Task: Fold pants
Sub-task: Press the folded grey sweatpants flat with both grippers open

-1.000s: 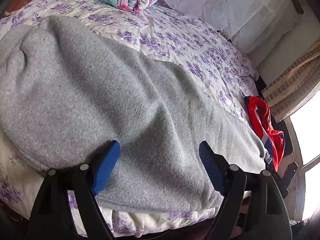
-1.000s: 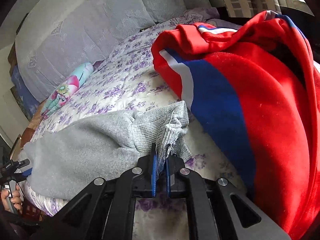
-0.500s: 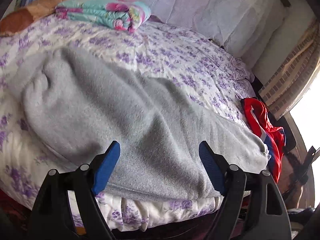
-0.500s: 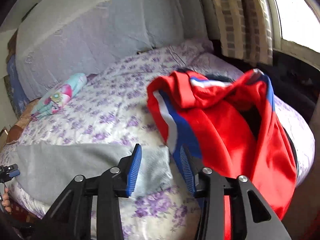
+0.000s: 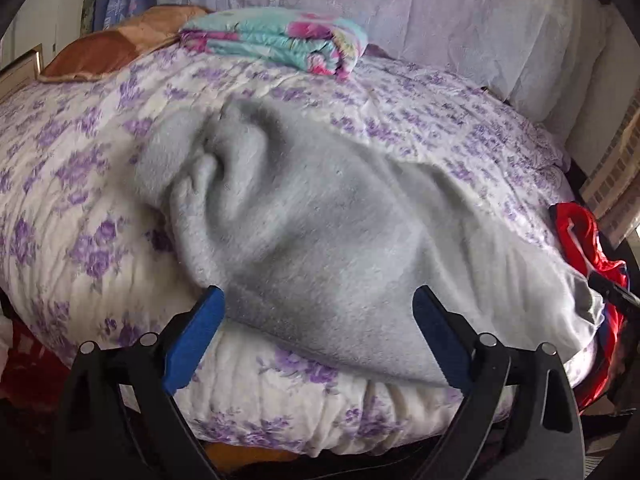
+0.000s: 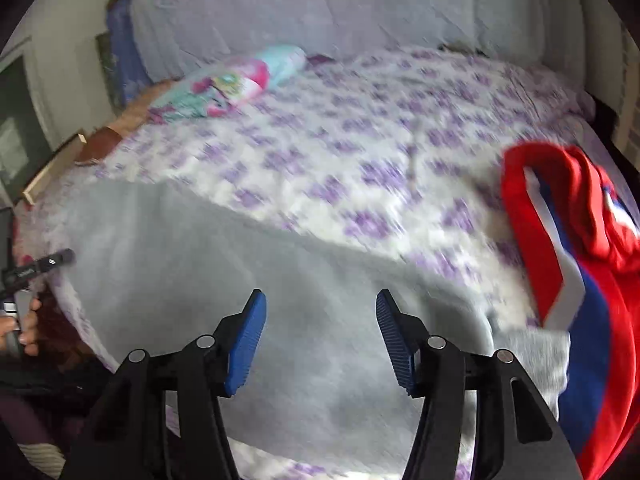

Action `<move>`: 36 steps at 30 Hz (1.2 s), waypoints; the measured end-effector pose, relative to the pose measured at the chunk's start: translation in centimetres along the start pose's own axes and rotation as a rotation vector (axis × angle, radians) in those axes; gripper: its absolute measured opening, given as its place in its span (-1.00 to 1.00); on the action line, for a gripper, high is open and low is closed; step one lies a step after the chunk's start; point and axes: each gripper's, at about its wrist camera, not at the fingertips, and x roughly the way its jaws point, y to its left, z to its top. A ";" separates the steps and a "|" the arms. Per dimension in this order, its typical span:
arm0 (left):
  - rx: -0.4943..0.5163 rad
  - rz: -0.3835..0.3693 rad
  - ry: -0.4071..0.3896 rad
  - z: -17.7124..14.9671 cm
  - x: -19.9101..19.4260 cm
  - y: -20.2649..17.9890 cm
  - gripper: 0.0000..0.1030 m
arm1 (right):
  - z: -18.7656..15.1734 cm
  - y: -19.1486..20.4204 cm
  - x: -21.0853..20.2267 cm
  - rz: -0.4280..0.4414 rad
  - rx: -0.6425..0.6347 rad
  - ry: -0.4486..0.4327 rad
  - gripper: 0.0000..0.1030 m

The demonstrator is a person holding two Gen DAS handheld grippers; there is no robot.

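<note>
Grey fleece pants (image 5: 320, 232) lie spread along the near edge of the bed, bunched and creased at their left end. They also show in the right wrist view (image 6: 240, 264), blurred. My left gripper (image 5: 318, 332) is open and empty, above the pants' near edge. My right gripper (image 6: 320, 336) is open and empty, above the middle of the pants. The pants' ribbed cuff (image 6: 544, 356) lies at the right, beside the red garment.
The bed has a white quilt with purple flowers (image 5: 440, 120). A red, white and blue garment (image 6: 592, 280) lies at the right edge (image 5: 584, 240). A folded teal floral blanket (image 5: 280, 38) and a brown pillow (image 5: 112, 48) lie at the back.
My right gripper opened, let go of the pants' cuff, and swung left over the pants. My left gripper drew back from the pants, staying open.
</note>
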 end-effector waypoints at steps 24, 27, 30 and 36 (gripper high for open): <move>-0.011 -0.206 0.135 2.2 6.8 -3.7 0.86 | 11.9 11.9 27.4 0.738 0.299 0.642 -0.01; -0.009 -0.196 0.126 2.1 6.8 -3.8 0.86 | 13.1 11.2 28.0 0.725 0.313 0.526 -0.35; -0.015 -0.210 0.122 2.0 6.7 -3.4 0.85 | 12.2 10.1 29.4 0.699 0.343 0.531 -0.71; -0.023 -0.201 0.118 2.3 5.7 -3.4 0.84 | 14.3 6.3 25.3 0.614 0.377 0.357 -0.60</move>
